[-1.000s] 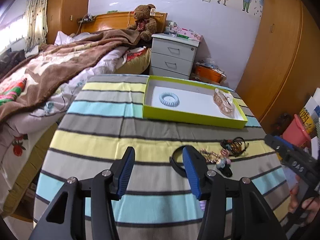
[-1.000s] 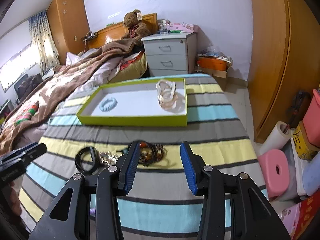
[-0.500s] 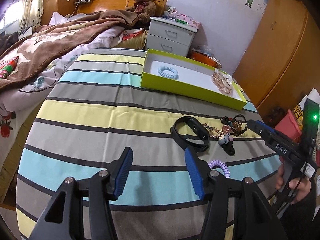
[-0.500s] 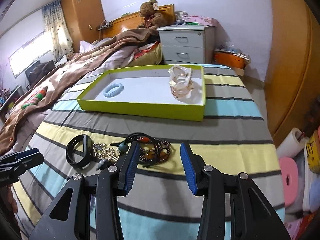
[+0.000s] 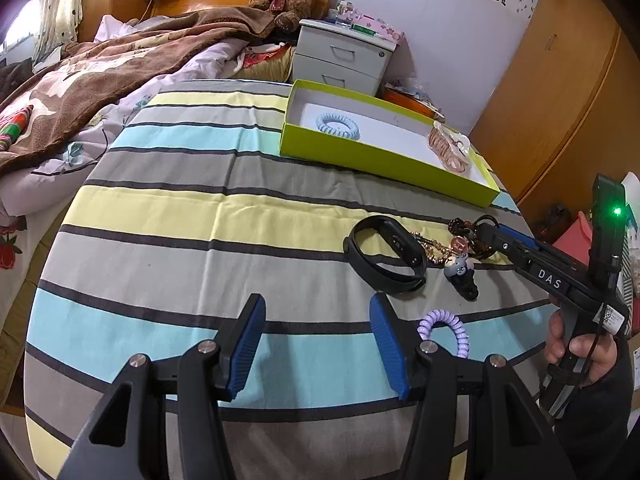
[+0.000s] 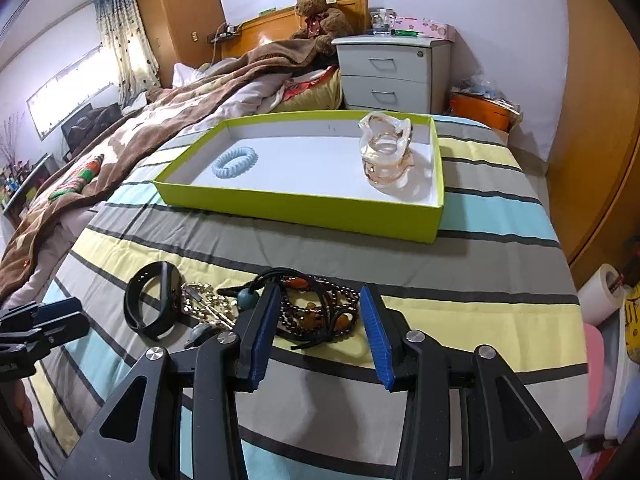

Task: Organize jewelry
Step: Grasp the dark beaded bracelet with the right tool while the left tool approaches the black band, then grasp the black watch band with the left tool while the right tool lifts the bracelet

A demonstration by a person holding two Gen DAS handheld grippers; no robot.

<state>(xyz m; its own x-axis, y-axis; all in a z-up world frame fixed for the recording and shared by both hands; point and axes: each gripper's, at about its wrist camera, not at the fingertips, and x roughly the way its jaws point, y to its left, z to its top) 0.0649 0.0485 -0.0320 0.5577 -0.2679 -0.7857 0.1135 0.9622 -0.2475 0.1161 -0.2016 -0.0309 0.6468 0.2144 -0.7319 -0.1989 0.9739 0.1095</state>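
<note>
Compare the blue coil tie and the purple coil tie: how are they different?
The blue tie lies inside the green box; the purple tie lies on the striped cloth, outside it. The blue tie shows whole; the purple tie is partly hidden behind the left claw. They differ in color. Both are spiral coil rings, lying untouched.

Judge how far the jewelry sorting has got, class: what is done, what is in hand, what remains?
Done: blue coil tie and clear clip lie in the green box. In hand: nothing; the open right gripper straddles the bead bracelets. Left: black band, chain, purple coil.
</note>
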